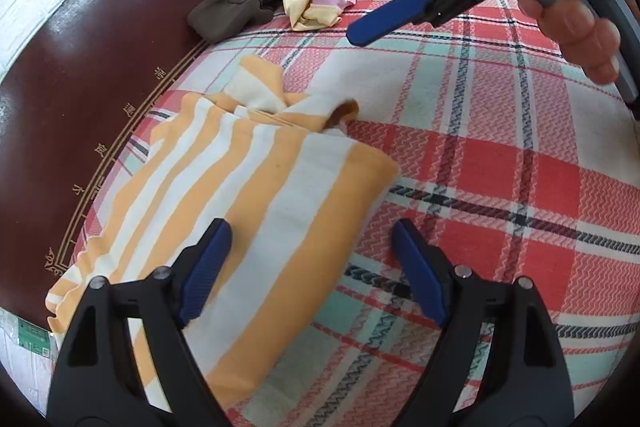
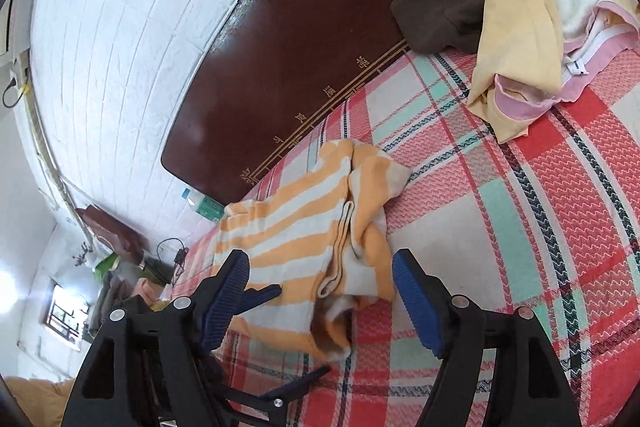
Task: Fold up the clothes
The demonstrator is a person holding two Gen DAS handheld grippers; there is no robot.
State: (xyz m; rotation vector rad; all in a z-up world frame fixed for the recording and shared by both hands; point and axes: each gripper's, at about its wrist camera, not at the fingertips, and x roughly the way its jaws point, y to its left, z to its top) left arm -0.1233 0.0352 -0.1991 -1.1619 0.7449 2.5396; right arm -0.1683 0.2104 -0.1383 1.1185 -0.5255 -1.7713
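The fingers of the left gripper (image 1: 310, 267) and the right gripper (image 2: 320, 301) stand wide and hold nothing, above the folded orange-and-white striped garment (image 1: 256, 187) lying left of centre on the plaid bed (image 1: 500, 167).

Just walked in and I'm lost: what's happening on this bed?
A person is folding clothes with a handheld gripper in each hand. The orange-and-white striped garment lies partly folded on the plaid bedspread, beside the dark headboard. Both the left gripper and the right gripper are open above it, holding nothing. A brown garment and a yellow-and-pink pile wait unfolded farther up the bed.
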